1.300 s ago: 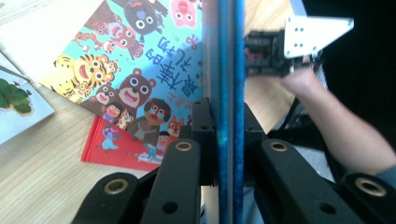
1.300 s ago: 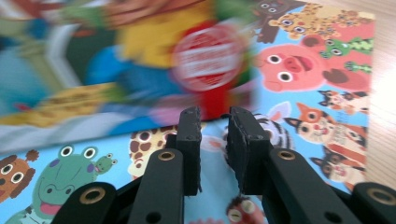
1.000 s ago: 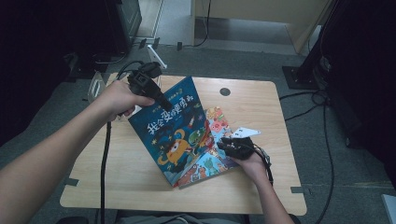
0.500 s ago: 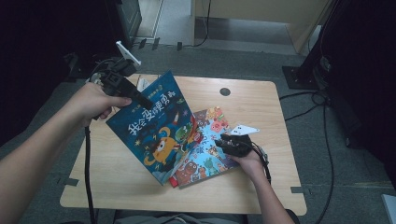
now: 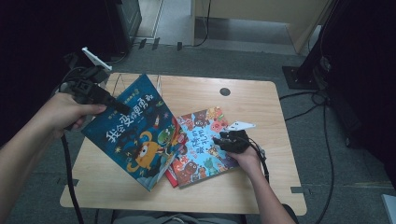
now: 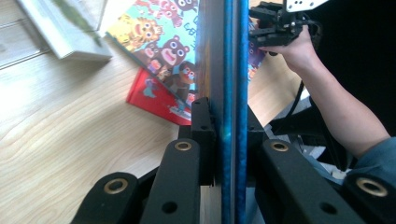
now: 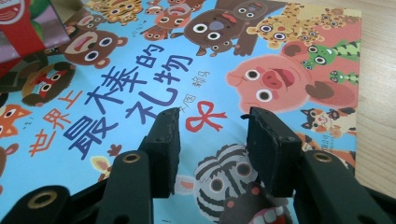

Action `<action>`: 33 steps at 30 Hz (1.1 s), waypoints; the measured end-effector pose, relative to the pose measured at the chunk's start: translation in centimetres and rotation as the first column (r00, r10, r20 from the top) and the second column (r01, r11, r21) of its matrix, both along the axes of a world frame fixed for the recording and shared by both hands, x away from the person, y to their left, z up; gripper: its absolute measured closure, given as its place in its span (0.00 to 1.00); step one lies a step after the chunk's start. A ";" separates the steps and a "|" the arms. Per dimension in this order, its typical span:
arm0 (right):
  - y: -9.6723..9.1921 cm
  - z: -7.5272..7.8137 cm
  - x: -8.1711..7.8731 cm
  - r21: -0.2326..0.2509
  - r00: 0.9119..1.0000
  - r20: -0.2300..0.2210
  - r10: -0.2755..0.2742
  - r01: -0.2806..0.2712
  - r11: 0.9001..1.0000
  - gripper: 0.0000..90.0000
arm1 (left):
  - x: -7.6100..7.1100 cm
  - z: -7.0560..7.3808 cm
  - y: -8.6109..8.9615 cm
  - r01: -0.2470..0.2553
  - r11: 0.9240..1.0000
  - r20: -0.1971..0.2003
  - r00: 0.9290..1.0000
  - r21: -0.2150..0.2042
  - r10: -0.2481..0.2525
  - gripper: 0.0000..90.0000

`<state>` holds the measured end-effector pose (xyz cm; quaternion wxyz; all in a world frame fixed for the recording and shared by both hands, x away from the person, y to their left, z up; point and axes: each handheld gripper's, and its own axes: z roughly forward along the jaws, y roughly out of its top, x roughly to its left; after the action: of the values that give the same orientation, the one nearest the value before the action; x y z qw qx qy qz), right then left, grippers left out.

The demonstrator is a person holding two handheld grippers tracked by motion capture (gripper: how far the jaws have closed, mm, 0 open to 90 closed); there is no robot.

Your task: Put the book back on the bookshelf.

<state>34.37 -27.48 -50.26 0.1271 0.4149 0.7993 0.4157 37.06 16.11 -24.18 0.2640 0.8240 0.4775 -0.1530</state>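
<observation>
the left hand-held gripper is clamped on the upper left edge of the dark blue picture book, its pads pressed on both sides of the cover, as the left gripper view shows with the book seen edge-on between the black jaws. the book is lifted and tilted over the left half of the wooden table, its lower corner hanging near the front edge, and it overlaps the left side of the light blue animal picture book that lies flat near the middle of the table. a thin red book peeks out from under that one at its lower left corner; in the left gripper view the red book lies on the wood under the animal cover. the right hand-held gripper rests over the right part of the animal book, its jaws apart and just now widening, with nothing between them; the right gripper view shows the pads standing just above the cover, possibly touching it, though that is hard to tell. a wire rack stands at the table's far left corner, partly hidden by the lifted book
</observation>
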 end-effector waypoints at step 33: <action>0.7 -0.1 0.2 -0.070 0.999 0.050 0.010 -0.006 0.997 0.52 | -2.8 -1.3 8.2 -0.174 0.984 -0.027 0.984 0.028 0.175 0.91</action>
<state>34.59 -26.73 -50.36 0.1600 0.3963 0.8116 0.3982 34.25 24.34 -25.51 0.2589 0.7800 0.5534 -0.1356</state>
